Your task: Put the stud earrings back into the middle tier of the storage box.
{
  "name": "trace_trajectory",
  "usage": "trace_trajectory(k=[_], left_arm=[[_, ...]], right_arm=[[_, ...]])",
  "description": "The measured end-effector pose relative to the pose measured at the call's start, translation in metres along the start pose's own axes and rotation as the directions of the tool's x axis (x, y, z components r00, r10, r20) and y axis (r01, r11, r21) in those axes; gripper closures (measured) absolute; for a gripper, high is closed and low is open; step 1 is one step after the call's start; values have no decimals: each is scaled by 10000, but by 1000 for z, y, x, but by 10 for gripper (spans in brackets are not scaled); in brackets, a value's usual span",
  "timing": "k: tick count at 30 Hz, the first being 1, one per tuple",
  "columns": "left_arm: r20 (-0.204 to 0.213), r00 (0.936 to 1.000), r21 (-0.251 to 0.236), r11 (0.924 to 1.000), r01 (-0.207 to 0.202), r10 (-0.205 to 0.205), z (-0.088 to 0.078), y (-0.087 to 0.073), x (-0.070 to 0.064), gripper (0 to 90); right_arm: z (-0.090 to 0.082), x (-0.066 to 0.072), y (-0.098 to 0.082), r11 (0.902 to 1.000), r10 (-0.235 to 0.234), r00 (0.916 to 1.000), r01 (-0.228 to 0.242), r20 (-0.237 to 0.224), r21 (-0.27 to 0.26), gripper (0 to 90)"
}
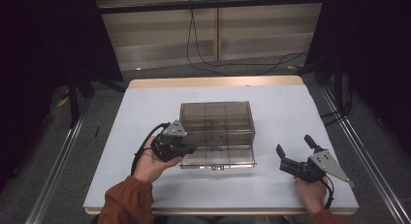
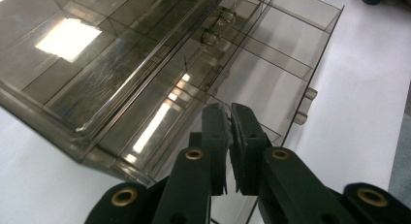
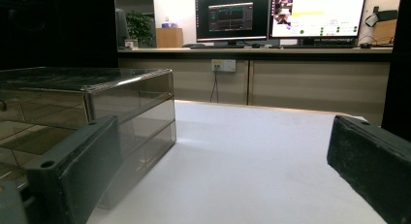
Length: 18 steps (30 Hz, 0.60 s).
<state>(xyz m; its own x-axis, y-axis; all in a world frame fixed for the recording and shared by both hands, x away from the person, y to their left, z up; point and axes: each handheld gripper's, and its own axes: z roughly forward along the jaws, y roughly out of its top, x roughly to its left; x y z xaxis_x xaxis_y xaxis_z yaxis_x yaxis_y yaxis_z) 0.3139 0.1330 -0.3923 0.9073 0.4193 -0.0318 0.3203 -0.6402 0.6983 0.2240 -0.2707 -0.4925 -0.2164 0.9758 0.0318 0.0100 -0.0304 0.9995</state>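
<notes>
In the right gripper view the smoky drawer box [image 3: 87, 112] runs off the left edge, and the picture's borders crop both fingers [image 3: 72, 170], while the monitors' [image 3: 232, 18] text is unreadable.

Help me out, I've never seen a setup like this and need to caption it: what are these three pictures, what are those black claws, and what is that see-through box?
A person sits at a table covered with a white sheet and holds a hand tool with two black jaws in each hand. One picture comes from a camera above, looking down; the other two come from small cameras riding on the tools, looking along their jaws.

On the table stands a smoky clear plastic drawer box. Its bottom drawer is pulled partway out toward the person, and its divided compartments look empty.

The left gripper has its jaws closed together at the drawer's left side. They seem to pinch the drawer's thin wall, though I cannot be sure.

The right gripper rests near the table's right front, jaws spread wide, holding nothing.
</notes>
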Motion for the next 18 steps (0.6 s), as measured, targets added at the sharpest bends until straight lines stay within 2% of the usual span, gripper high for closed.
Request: trace_trajectory(k=[7,8,11,13,14,17,18], left_arm=[[193,9997,272,9995,-141,136,10,10,-2,858],[261,9989,541,9977,-405,391,12,13,-2,858],[289,9989,625,9973,-392,374,16,17,-3,858],[390,9975,952,9935,-623,588,18,21,-3,858],[380,9978,953,9938,-579,545,21,23,-5,859],[442,9964,1224,9895,-775,725,26,29,-6,858],[463,9953,1432,9855,-907,849,28,33,-7,858]], right_arm=[[0,0,0,10000,-5,10000,5,1,5,0],[0,0,0,10000,1,10000,-1,4,8,0],[0,0,0,10000,-2,10000,2,3,6,0],[0,0,0,10000,1,10000,-1,4,3,0],[0,0,0,10000,1,10000,-1,4,7,0],[0,0,0,10000,0,10000,0,6,6,0],[0,0,0,10000,1,10000,-1,5,4,0]])
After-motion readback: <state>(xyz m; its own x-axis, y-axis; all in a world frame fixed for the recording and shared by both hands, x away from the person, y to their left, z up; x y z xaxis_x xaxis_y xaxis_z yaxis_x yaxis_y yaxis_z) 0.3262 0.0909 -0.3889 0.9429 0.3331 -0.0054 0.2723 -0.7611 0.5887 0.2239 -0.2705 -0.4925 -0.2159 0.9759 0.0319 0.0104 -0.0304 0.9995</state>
